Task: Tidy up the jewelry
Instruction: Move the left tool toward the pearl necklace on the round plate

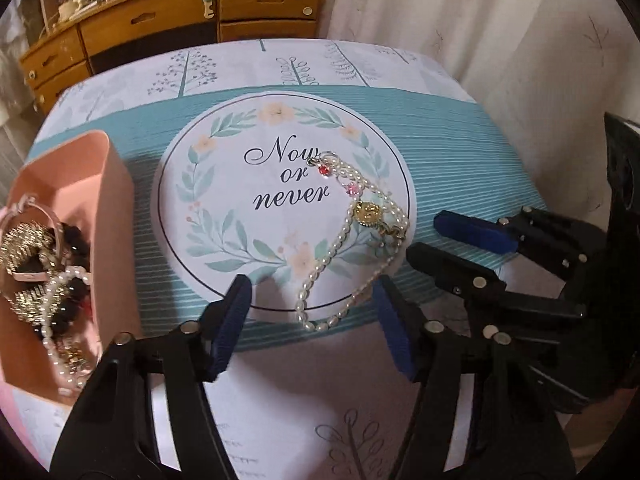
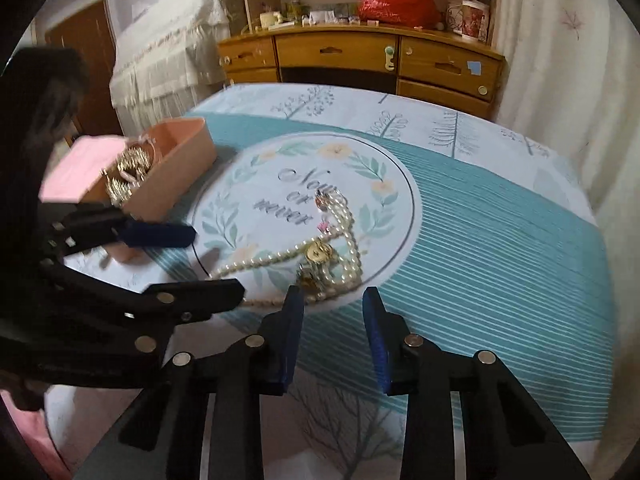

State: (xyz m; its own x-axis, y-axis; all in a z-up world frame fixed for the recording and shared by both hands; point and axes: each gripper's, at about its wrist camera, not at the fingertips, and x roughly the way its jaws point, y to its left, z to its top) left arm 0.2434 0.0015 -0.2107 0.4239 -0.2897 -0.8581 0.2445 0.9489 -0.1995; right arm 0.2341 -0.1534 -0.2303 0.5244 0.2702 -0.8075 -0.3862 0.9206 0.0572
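A pearl necklace [image 1: 320, 264] with a gold round pendant [image 1: 367, 212] and small pink and red stones lies tangled on the round "Now or never" print of the tablecloth. My left gripper [image 1: 310, 292] is low over the cloth and open. The necklace's near loop lies between its blue pads without touching them. My right gripper [image 2: 333, 296] is open and empty, and the necklace [image 2: 352, 248] lies just beyond its left finger. In the right wrist view the left gripper [image 2: 214, 264] straddles a pearl strand. A pink box [image 1: 116, 184] on the left holds several gold, pearl and dark bead pieces.
The table wears a teal striped cloth [image 1: 460, 152] with white borders. The right gripper [image 1: 425, 236] sits close to the right of the necklace in the left wrist view. A wooden dresser [image 2: 340, 56] with clutter stands behind the table, and a pale curtain [image 1: 440, 8] hangs to the right.
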